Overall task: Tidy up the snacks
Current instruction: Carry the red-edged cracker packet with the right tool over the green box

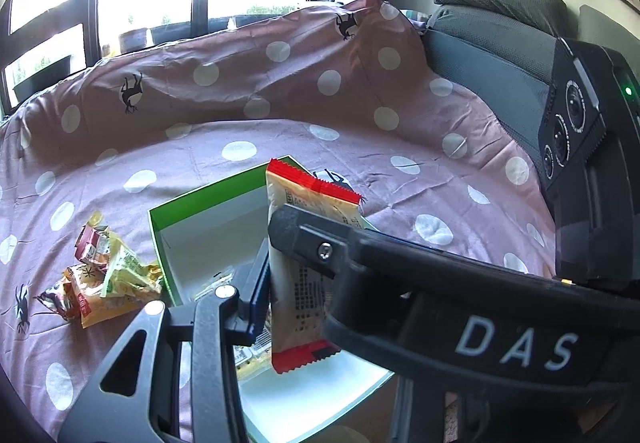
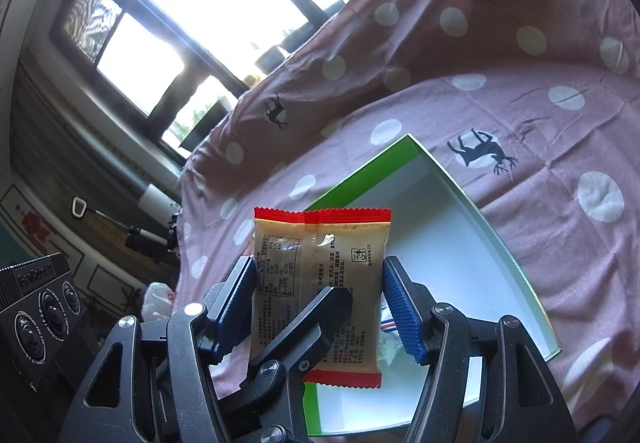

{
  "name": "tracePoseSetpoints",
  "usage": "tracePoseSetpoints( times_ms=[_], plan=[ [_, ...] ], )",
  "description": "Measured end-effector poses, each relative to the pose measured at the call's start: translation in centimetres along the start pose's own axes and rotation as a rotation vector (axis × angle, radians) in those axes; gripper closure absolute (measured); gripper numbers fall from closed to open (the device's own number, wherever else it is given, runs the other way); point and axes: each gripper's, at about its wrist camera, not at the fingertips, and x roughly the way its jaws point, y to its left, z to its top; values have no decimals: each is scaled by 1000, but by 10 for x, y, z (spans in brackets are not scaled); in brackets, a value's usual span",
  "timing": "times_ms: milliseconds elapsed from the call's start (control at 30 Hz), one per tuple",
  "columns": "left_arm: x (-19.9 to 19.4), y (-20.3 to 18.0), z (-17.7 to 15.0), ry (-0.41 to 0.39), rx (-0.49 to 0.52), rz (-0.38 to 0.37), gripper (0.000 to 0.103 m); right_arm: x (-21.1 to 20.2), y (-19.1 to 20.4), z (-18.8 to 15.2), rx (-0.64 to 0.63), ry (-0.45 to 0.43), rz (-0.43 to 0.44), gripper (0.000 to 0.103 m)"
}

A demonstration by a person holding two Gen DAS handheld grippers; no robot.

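Held upright in the air over the box (image 1: 200, 199): packet (image 1: 302, 295), long axis vertical, one red crimped end up, the other down. Seen edge-on from the left wrist, printed back flat-on from the right wrist (image 2: 320, 243).

Pinched through its thickness by left gripper (image 1: 269, 259), jaws nearly closed, one black finger (image 2: 320, 315) crossing the printed face. Clamped across its width by right gripper (image 2: 319, 267), jaws about half open, ribbed blue pads (image 2: 400, 307) against both side edges.

Below, shallow open card box, green outside, white inside, with more wrappers (image 1: 248, 357) half hidden behind the fingers. Left of the box, a pile (image 1: 104, 279) of crinkled yellow and red snack bags. Under everything, a creased pink sheet (image 1: 280, 91) with white dots and black deer. Behind, grey sofa (image 1: 500, 43).
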Motion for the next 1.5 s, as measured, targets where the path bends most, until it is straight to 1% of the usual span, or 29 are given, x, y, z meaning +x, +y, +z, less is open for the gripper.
tracePoseSetpoints(
  times_ms=[267, 567, 767, 967, 1500],
  plan=[
    [17, -4, 2, 29, 2, -18, 65, 1, -16, 3, 39, 9, -21, 36],
    [32, -3, 0, 63, -20, -37, 65, 9, -25, 3, 66, 33, -44, 36],
    [38, 0, -1, 75, -37, -56, 66, 12, -28, 2, 82, 42, -53, 36],
    [47, 2, -4, 106, -62, -73, 66, 19, -33, 2, 98, 61, -70, 36],
    [61, 8, -9, 152, -99, -91, 66, 31, -41, 0, 118, 98, -102, 36]
  ],
)
